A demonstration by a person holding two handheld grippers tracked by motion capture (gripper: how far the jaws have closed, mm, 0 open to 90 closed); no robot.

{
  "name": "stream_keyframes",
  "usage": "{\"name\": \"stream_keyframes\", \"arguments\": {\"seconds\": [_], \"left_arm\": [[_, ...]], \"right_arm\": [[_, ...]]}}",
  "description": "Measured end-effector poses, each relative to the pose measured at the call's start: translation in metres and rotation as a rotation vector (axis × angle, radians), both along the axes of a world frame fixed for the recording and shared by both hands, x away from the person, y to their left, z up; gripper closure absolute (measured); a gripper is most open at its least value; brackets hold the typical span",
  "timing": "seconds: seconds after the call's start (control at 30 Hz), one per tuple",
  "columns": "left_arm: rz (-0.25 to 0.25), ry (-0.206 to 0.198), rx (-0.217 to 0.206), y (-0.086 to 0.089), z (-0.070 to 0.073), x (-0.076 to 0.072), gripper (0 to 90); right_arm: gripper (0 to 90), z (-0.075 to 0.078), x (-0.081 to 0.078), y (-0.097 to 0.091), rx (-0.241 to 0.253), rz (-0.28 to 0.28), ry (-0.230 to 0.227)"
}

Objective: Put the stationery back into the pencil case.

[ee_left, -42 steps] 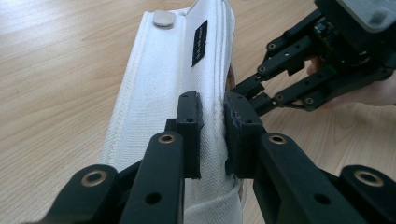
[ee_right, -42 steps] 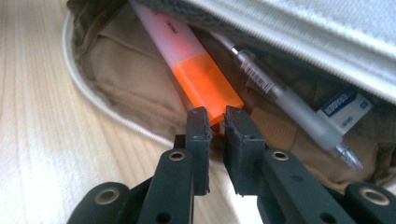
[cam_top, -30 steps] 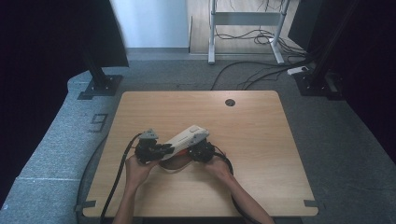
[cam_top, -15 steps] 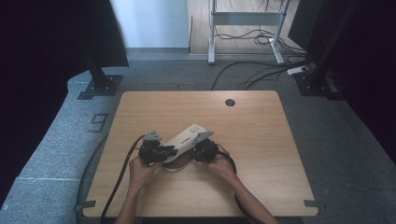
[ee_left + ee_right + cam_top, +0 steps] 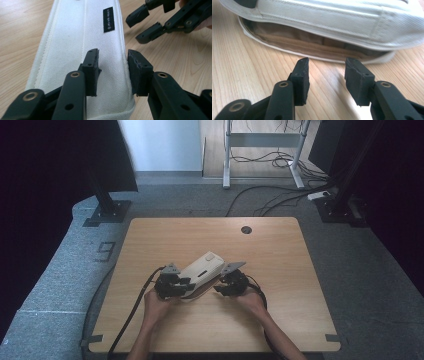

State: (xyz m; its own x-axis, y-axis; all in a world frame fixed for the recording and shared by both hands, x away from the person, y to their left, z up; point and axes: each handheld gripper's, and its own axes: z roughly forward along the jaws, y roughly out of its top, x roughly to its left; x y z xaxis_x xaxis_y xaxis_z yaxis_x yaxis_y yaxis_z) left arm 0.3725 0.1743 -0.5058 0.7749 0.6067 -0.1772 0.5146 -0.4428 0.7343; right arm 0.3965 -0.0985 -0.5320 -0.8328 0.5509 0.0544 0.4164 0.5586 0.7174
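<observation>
One white canvas zip pouch (image 5: 202,269) with a brown lining lies near the middle of the light wooden table (image 5: 280,270), between two grippers. The left gripper (image 5: 113,63) straddles its end, jaws spread, perhaps touching the fabric. The right gripper (image 5: 326,68) hovers beside its opening, jaws apart.

Even daylight, dark corners, soft close-ups

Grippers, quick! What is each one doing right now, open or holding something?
Left gripper: jaws set around the top edge of the white pouch; whether it pinches cannot be told.
Right gripper: open, holding nothing, just short of the pouch's open side.
</observation>
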Motion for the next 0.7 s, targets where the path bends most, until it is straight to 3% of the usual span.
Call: {"name": "stream_keyframes", "arguments": {"seconds": [0.1,0.3,0.4,0.47,0.7], "left_arm": [[-0.026,0.012,0.006,-0.003,-0.004,0.000,55.7],[-0.067,-0.003,0.009,-0.007,-0.006,-0.003,42.3],[-0.074,-0.003,-0.002,-0.007,-0.006,-0.003,35.7],[-0.077,0.012,-0.034,-0.005,-0.003,-0.002,31.4],[-0.110,0.028,-0.061,0.001,0.004,-0.004,27.4]], "right_arm": [[50.5,0.000,0.000,-0.007,0.005,-0.012,-0.003],[46.2,0.001,-0.001,-0.016,0.004,-0.034,-0.003],[44.8,0.001,-0.001,-0.017,-0.001,-0.038,-0.005],[41.8,0.002,-0.001,-0.018,-0.002,-0.046,-0.019],[34.0,0.002,-0.007,-0.015,-0.022,-0.014,-0.021]]}}
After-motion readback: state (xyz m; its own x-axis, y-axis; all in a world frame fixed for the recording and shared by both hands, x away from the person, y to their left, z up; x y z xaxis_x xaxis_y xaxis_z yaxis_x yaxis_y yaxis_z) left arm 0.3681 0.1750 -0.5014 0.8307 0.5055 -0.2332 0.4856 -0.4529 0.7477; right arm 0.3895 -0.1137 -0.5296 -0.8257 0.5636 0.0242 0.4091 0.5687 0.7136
